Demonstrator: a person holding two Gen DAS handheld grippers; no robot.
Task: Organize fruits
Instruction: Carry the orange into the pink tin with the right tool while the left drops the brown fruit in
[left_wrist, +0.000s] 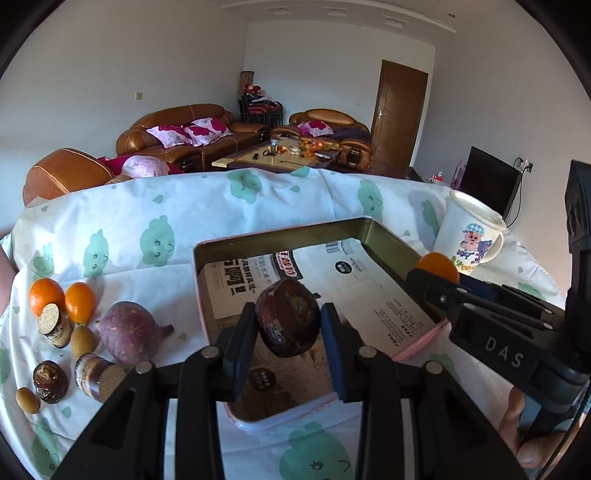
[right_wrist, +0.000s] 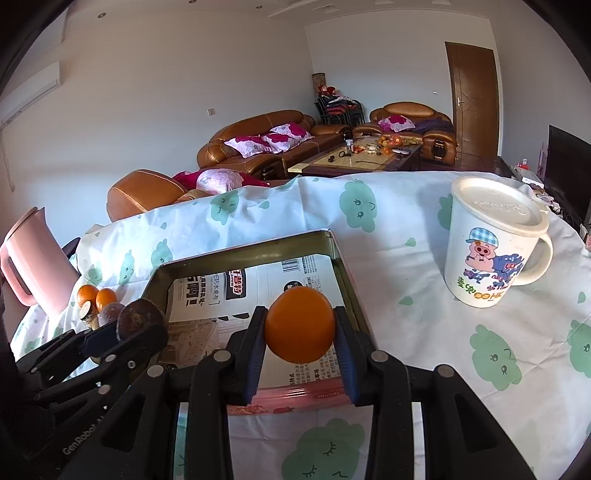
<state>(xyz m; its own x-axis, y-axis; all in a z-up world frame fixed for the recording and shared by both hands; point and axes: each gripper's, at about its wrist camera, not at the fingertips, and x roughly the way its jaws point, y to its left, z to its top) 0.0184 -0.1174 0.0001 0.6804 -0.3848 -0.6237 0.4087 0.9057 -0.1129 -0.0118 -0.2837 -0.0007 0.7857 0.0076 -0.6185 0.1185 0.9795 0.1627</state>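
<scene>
My left gripper is shut on a dark brown round fruit, held just above the near end of an open metal tin lined with printed paper. My right gripper is shut on an orange, also held over the tin, near its front right side. Each view shows the other gripper alongside: the right gripper with its orange, and the left gripper with the dark fruit. Loose produce lies left of the tin: two oranges, a purple tuber, cut cane pieces and small brown fruits.
A lidded white cartoon mug stands right of the tin on the cloud-print tablecloth. A pink jug stands at the far left edge. A hand holds the right gripper's handle. Sofas and a coffee table lie beyond.
</scene>
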